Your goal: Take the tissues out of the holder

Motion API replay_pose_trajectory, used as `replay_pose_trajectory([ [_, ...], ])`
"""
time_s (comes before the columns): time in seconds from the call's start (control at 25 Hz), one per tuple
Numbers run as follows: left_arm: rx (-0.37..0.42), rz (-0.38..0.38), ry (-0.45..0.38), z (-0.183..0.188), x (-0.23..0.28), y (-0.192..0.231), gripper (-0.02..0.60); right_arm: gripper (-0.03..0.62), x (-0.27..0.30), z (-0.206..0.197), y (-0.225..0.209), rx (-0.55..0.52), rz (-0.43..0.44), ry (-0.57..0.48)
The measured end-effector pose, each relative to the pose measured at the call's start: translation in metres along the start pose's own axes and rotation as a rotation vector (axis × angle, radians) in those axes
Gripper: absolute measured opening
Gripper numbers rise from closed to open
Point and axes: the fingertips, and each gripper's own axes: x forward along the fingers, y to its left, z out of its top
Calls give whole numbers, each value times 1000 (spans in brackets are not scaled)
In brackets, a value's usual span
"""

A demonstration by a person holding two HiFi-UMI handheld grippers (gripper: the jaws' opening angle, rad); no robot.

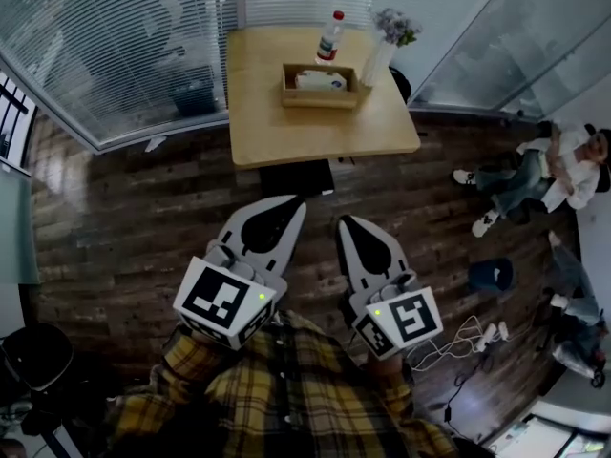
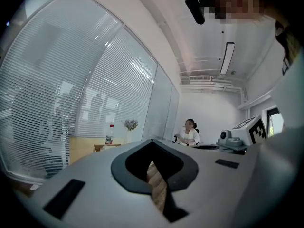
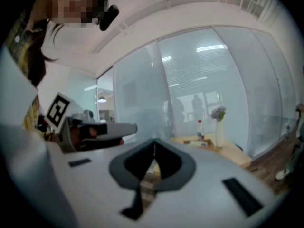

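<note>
A wooden tissue holder (image 1: 320,92) stands on the small wooden table (image 1: 286,127) far ahead, with a white pack of tissues (image 1: 320,79) lying in it. Both grippers hang close to my body over the floor, well short of the table. My left gripper (image 1: 298,199) is shut and empty, its tips meeting. Beside it, my right gripper (image 1: 344,220) is shut and empty too. From the left gripper view the left gripper (image 2: 152,140) points toward the distant holder (image 2: 99,147). From the right gripper view the right gripper (image 3: 154,140) faces the holder (image 3: 199,142).
A bottle with a red cap (image 1: 330,36) and a vase of flowers (image 1: 384,51) stand behind the holder. A dark chair (image 1: 296,177) sits under the table's near edge. A seated person (image 1: 544,175), a dark bag (image 1: 492,275) and cables (image 1: 458,337) are at the right. Glass walls with blinds enclose the corner.
</note>
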Motion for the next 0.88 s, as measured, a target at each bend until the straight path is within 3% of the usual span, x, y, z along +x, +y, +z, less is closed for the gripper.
replay_pose_trajectory([
  [0.52,-18,-37,28,14,49,87,8,13,82,23,-50,25,-108,-7],
  [0.72,-33,-24,59,11,69,107,9,13,99,17,-70,58,-128,13],
  [0.88,-30,29,94,9,91,125,8,13,118,15,-93,81,-113,20],
])
